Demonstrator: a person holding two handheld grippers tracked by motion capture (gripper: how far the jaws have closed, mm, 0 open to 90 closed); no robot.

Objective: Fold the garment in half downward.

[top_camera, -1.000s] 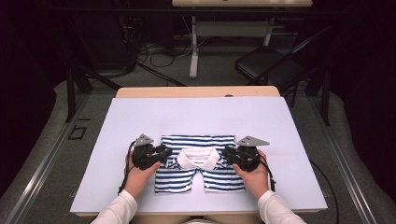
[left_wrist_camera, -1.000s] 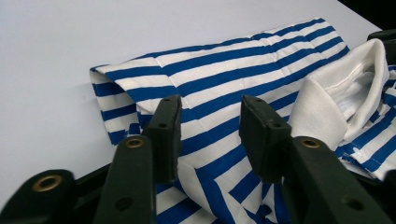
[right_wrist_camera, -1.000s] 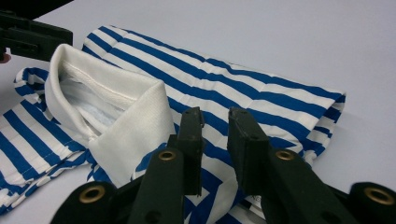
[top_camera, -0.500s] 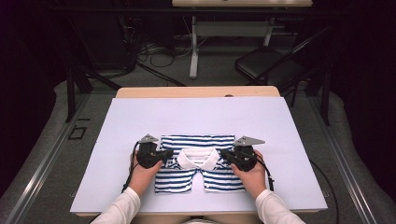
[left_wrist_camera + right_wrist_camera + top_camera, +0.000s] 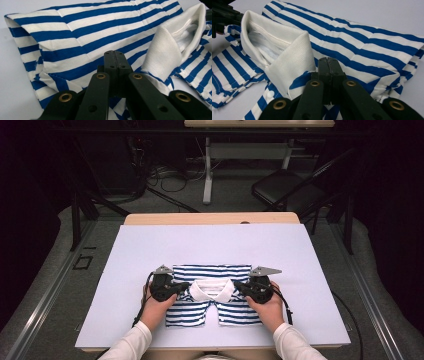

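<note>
You are working at the white table (image 5: pixel 300 250), and the striped shirt (image 5: pixel 212 272) is lying near your edge of it, folded, with its long axis running left to right across your front and its white collar (image 5: pixel 212 291) sitting in the middle, facing you. Your two hands are flanking that collar symmetrically: the left gripper (image 5: pixel 181 287) is pinching the cloth at the shoulder just left of it, the right gripper (image 5: pixel 241 288) just right of it, both pointing inward toward each other.

In the left gripper view the jaws are standing pressed together over the stripes beside the collar (image 5: pixel 172 50), closed on the fabric; the right gripper view is showing the same, jaws meeting at the collar's (image 5: pixel 287 60) edge.

Since neither hand is nearer, the shirt is lying evenly between them. The coming move, as I judge it, is turning on keeping both grips level so the fold line stays parallel to that left-right axis.
</note>
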